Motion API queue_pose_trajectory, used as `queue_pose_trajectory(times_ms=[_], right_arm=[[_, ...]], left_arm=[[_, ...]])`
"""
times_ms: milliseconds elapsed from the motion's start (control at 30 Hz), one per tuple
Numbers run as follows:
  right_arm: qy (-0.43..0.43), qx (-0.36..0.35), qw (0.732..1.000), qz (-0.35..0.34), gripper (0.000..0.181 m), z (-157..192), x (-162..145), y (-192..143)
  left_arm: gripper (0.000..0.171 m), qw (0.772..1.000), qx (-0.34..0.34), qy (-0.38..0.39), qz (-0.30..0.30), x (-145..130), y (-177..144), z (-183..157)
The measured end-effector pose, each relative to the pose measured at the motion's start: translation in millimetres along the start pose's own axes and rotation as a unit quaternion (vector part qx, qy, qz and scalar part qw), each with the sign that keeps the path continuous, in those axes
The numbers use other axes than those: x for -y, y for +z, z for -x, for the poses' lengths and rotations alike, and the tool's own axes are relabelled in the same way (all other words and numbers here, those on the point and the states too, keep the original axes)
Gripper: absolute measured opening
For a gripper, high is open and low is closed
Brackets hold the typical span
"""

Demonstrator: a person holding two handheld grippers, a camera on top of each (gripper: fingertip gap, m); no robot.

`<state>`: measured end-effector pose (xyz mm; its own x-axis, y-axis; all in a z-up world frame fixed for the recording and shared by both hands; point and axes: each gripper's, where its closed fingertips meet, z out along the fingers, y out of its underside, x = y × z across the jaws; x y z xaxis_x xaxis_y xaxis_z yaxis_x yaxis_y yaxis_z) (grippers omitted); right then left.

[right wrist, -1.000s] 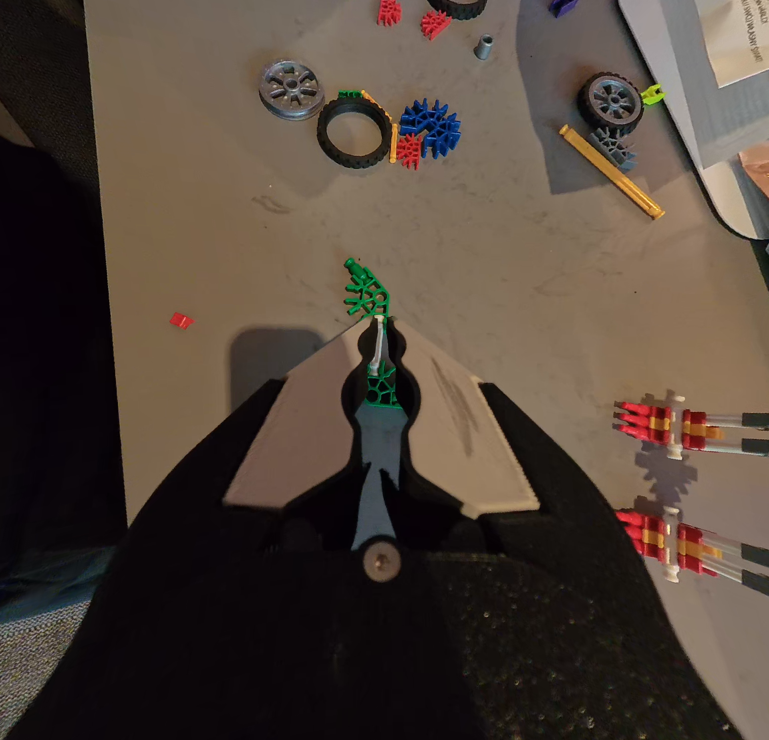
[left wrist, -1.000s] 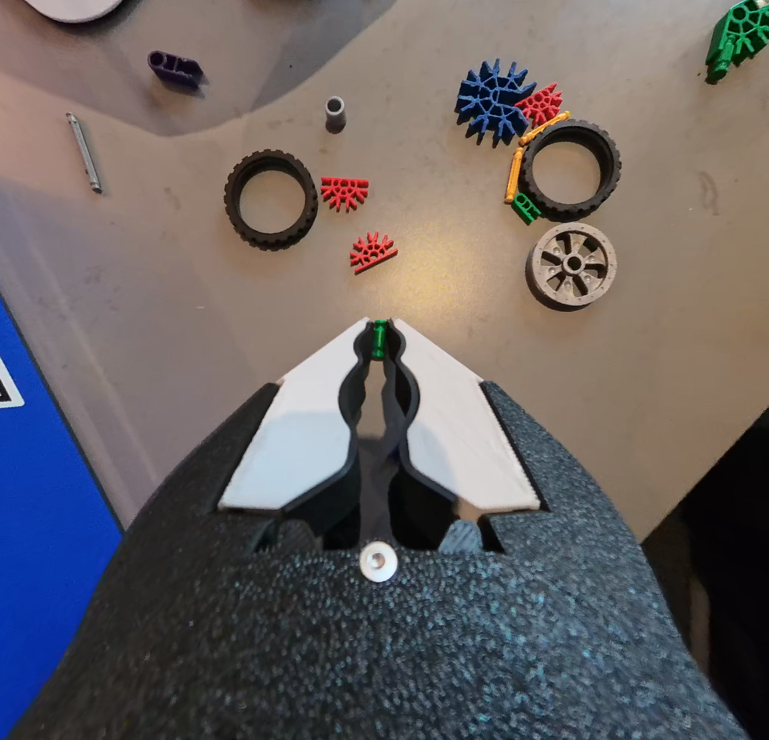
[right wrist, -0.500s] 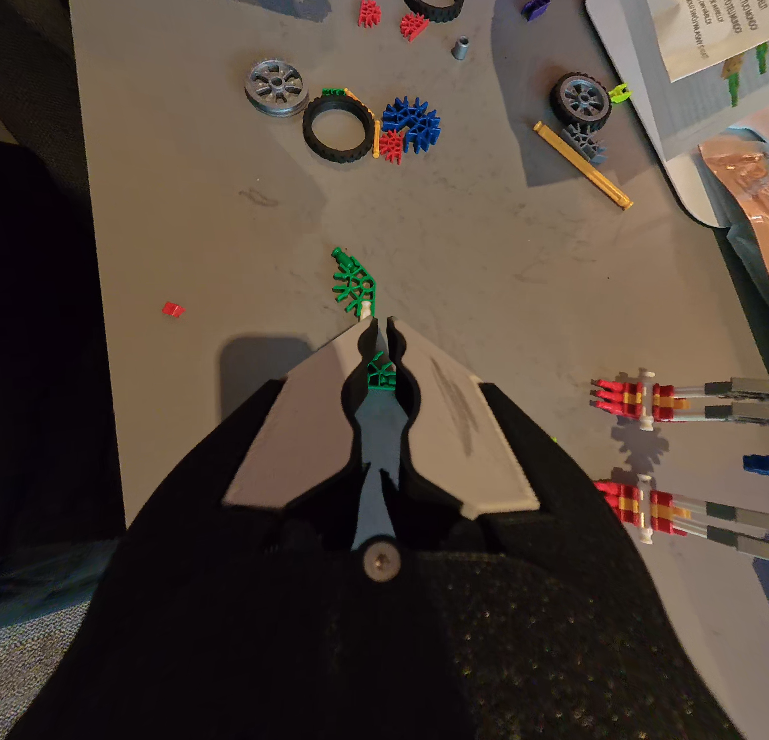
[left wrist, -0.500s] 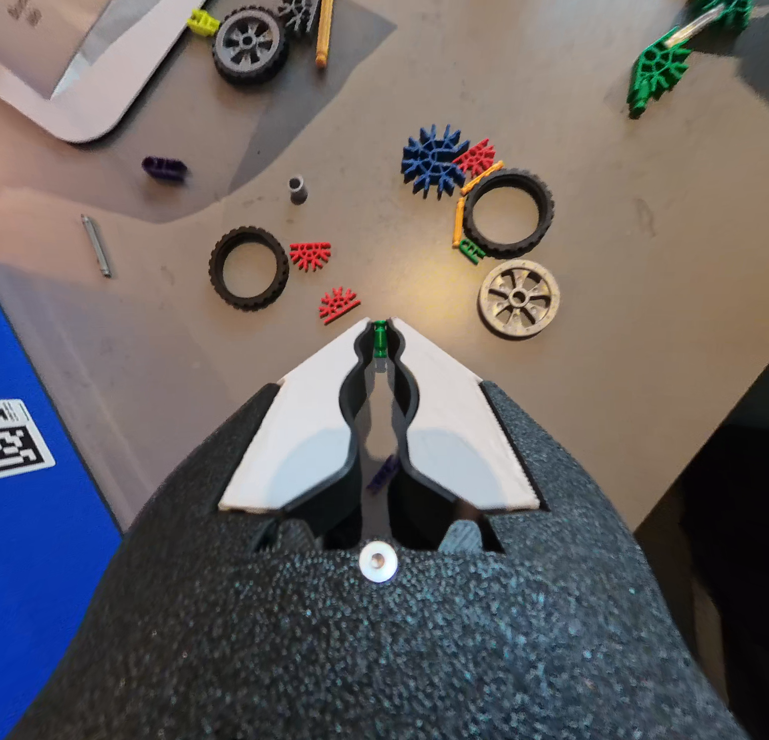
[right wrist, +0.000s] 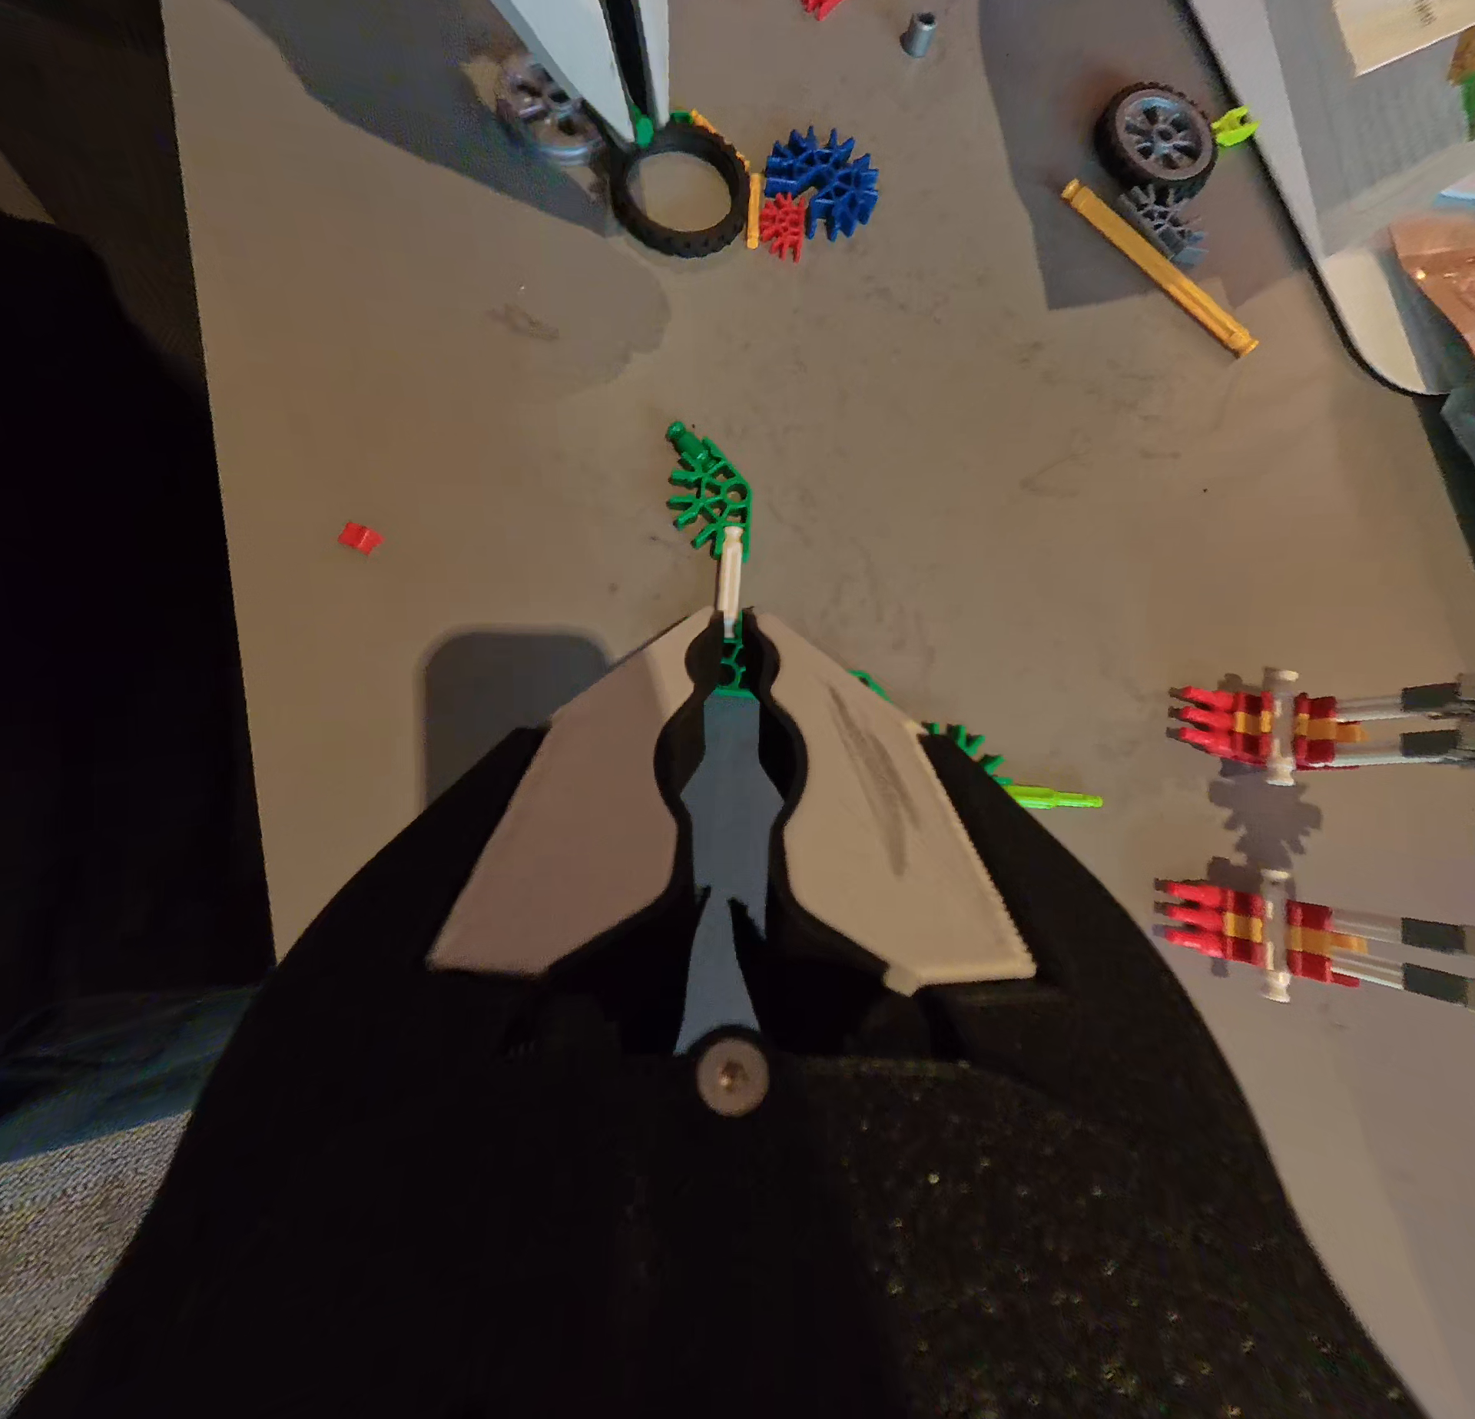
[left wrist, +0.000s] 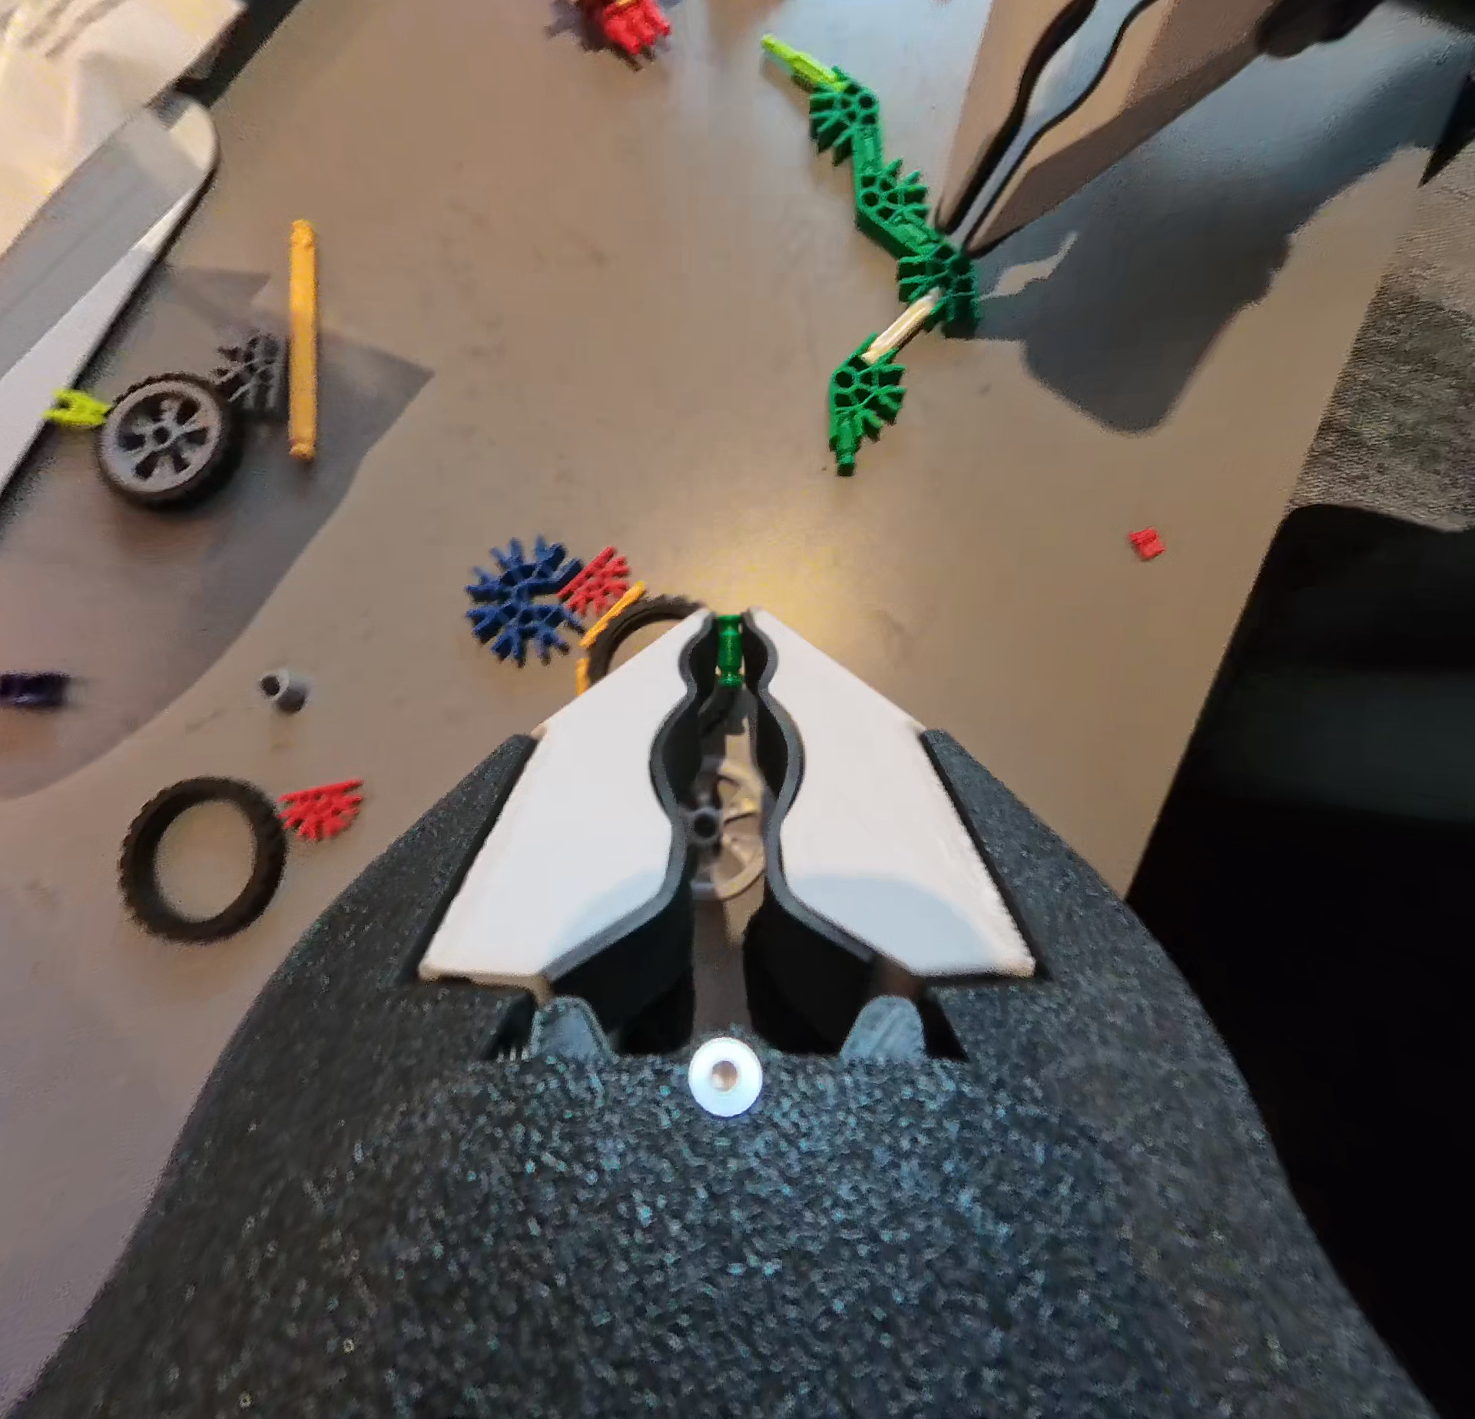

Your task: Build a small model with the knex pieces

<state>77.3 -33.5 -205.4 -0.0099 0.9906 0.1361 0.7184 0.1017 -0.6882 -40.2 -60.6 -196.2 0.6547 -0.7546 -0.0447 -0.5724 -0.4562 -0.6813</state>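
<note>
While the left gripper (left wrist: 728, 637) pinches a tiny green rod (left wrist: 727, 649) above the counter (left wrist: 718, 391), the right gripper (right wrist: 733, 632) clamps a green chain (right wrist: 710, 495): light, stiff plastic, likely slippery; grip connector bodies.

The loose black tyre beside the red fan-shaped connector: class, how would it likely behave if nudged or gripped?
The black tyre lies flat, so it should slide, not roll. It is a hollow ring, likely light and squashable.
</note>
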Motion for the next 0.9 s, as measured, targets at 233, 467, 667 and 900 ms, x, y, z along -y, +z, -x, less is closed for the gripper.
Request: queue_pose_trajectory(times_ms=[233,467,667,900], right_arm=[[-0.010,0.013,1.000,-0.005,0.004,8.9,1.0,9.4],[-0.018,0.019,1.000,-0.014,0.004,15.9,6.0,13.5],[-0.025,0.031,0.999,-0.018,0.005,24.8,6.5,13.8],[-0.035,0.047,0.998,-0.010,0.008,33.5,5.3,19.3]], left_arm=[[0.005,0.999,-0.048,0.010,-0.008,17.5,28.7,-39.3],[0.005,0.998,-0.056,0.019,-0.030,40.3,50.7,-61.1],[0.006,0.996,-0.069,0.063,0.004,29.8,65.4,-72.0],[0.016,0.994,-0.071,0.077,-0.007,29.5,59.1,-72.1]])
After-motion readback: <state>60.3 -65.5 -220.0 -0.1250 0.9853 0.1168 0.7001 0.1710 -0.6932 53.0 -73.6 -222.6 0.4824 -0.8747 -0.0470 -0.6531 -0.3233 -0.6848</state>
